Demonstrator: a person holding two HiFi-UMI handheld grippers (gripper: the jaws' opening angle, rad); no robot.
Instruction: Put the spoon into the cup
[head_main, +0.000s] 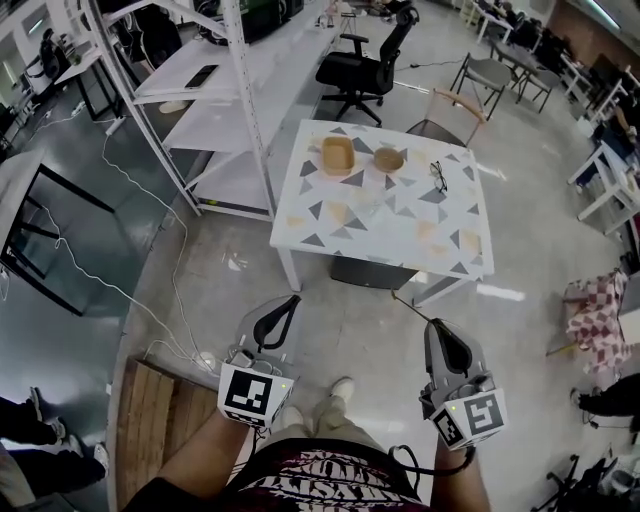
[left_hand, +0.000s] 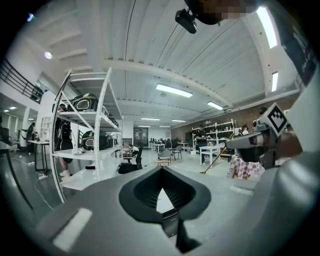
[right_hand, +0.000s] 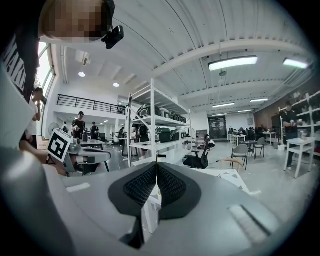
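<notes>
The spoon (head_main: 412, 306) is seen in the head view as a thin, pale stick just right of the lower middle of the frame. It projects forward from the tip of the right gripper (head_main: 436, 322). In the right gripper view the jaws are pressed together, with only a sliver of the handle showing above their tips. The left gripper (head_main: 294, 298), at the lower left of centre, is closed tip to tip, and nothing is held in it.

What is taken to be the cup (head_main: 389, 158) is a small round vessel at the upper middle of the frame. It stands on the patterned table (head_main: 300, 240), just right of a square wooden tray (head_main: 338, 155) and left of a pair of glasses (head_main: 439, 176). It is well apart from both grippers.

The spoon is judged to be light, stiff and slim, probably wooden, so little force is needed. Such a narrow handle could pivot between the pads. It appears to be gripped near one end, which leaves a long free length to be lowered into the cup. The cup looks light enough to be tipped or pushed by a careless touch.
</notes>
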